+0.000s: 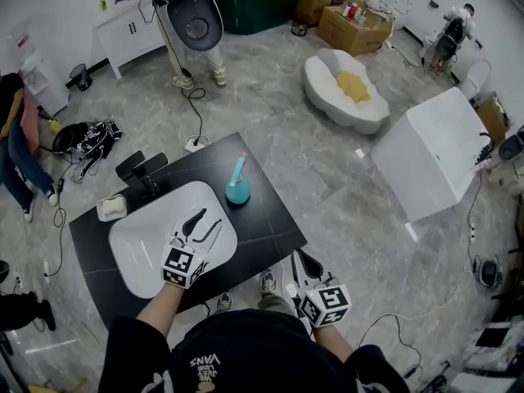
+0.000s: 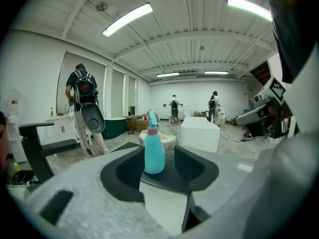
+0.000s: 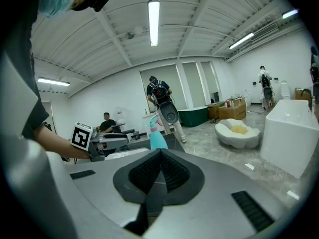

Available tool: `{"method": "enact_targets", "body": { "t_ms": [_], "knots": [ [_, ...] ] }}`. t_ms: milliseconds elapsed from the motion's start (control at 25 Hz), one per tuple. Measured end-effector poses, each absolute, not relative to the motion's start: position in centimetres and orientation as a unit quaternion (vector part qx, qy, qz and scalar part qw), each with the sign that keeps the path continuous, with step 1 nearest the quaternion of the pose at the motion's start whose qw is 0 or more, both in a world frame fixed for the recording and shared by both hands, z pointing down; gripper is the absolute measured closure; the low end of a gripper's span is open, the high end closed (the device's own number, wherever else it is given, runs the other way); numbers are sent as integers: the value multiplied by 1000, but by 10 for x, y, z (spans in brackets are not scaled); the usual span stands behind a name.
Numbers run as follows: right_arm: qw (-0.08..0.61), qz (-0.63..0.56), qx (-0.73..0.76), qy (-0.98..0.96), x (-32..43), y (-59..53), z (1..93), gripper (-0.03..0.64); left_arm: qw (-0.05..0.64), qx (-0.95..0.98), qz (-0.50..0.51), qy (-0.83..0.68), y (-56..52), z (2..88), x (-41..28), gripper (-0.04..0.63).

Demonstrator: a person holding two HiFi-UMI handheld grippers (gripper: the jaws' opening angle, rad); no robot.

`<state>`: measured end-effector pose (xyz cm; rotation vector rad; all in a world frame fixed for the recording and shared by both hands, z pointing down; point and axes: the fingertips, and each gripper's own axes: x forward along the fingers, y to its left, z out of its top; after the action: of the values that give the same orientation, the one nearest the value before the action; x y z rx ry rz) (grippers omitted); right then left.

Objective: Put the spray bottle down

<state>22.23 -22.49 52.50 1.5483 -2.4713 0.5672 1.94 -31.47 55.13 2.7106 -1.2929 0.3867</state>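
A teal spray bottle (image 1: 238,188) with a pink collar stands upright on the black table (image 1: 270,219), just past the white basin (image 1: 135,248). My left gripper (image 1: 206,222) hovers over the basin's far rim, short of the bottle, jaws apart with nothing held. In the left gripper view the bottle (image 2: 154,151) stands free on the table beyond the left gripper (image 2: 159,176). My right gripper (image 1: 304,262) hangs off the table's near right edge, jaws together. The right gripper view shows the right gripper (image 3: 160,156) shut and empty, with the bottle (image 3: 157,136) farther off.
A black faucet (image 1: 141,170) and a white soap dish (image 1: 111,207) sit at the basin's far left. On the floor stand a white tub (image 1: 438,150), an oval basin (image 1: 348,88) and cardboard boxes (image 1: 352,23). A person (image 1: 195,23) stands beyond the table.
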Motion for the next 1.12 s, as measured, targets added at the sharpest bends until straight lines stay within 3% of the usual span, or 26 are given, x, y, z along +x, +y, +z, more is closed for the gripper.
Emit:
{"method": "enact_targets", "body": {
  "t_ms": [480,1120],
  "knots": [
    [69,175,552,-812,189,-184,511,614,39,921,87,-377,-250,517,10,545],
    [56,164,578,-798,136,-135,512,614,19,936,83,-341,-186,503,-33,577]
  ]
}}
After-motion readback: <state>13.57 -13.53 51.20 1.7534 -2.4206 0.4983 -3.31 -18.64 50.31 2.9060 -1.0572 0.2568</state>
